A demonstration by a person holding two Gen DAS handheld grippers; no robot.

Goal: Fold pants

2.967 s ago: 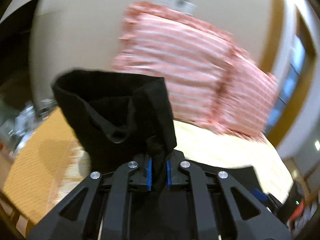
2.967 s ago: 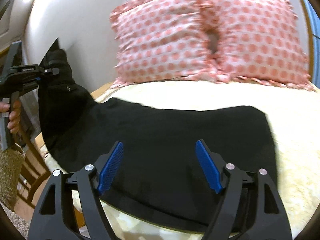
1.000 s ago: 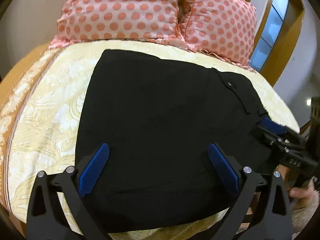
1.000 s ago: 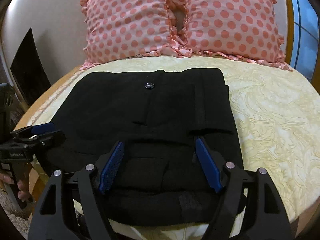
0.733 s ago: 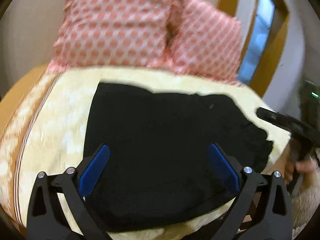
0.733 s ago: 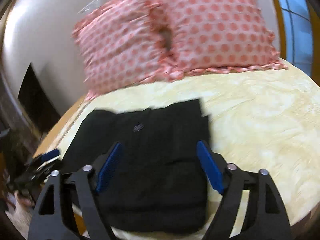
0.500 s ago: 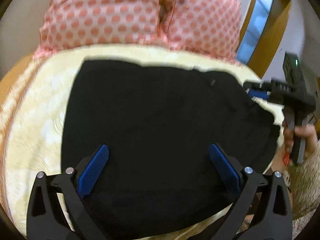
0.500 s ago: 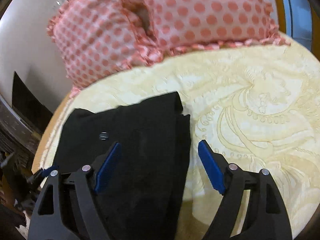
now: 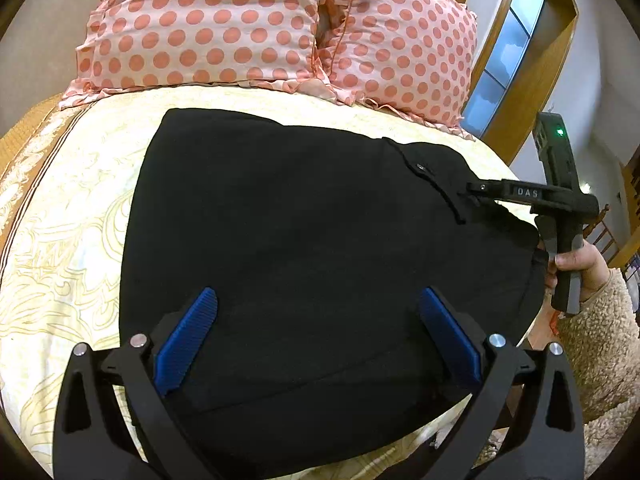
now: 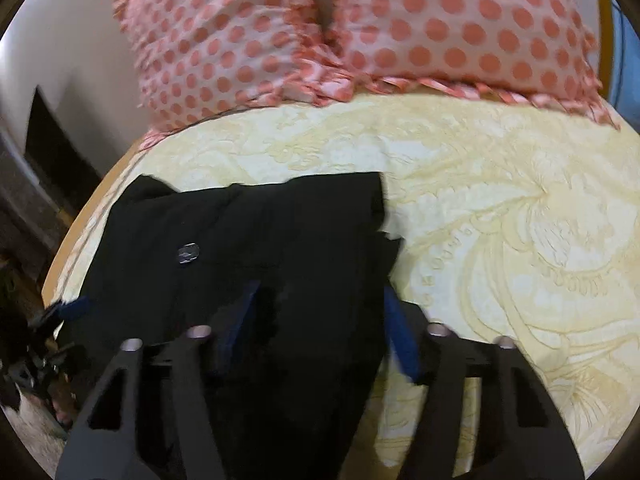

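The black pants [image 9: 304,216] lie folded flat on the yellow patterned bedspread [image 9: 68,216], waistband button toward the right. My left gripper [image 9: 316,320] is open, hovering over the pants' near edge, holding nothing. My right gripper [image 10: 320,312] is open, its blue fingers straddling the right edge of the pants [image 10: 256,248]. In the left wrist view the right gripper [image 9: 480,194] reaches over the waistband end from the right. The left gripper's tip [image 10: 68,308] shows at the far left of the right wrist view.
Two pink polka-dot pillows [image 9: 208,24] stand against the wall at the head of the bed. A wooden-framed window [image 9: 508,52] is at the right. The bed's wooden edge [image 10: 72,240] runs along the left. A hand in a fleece sleeve [image 9: 592,280] holds the right gripper.
The left gripper let go of the pants, which now lie flat. The right gripper has swung toward the pants' right edge and come down closer. Both stay open.
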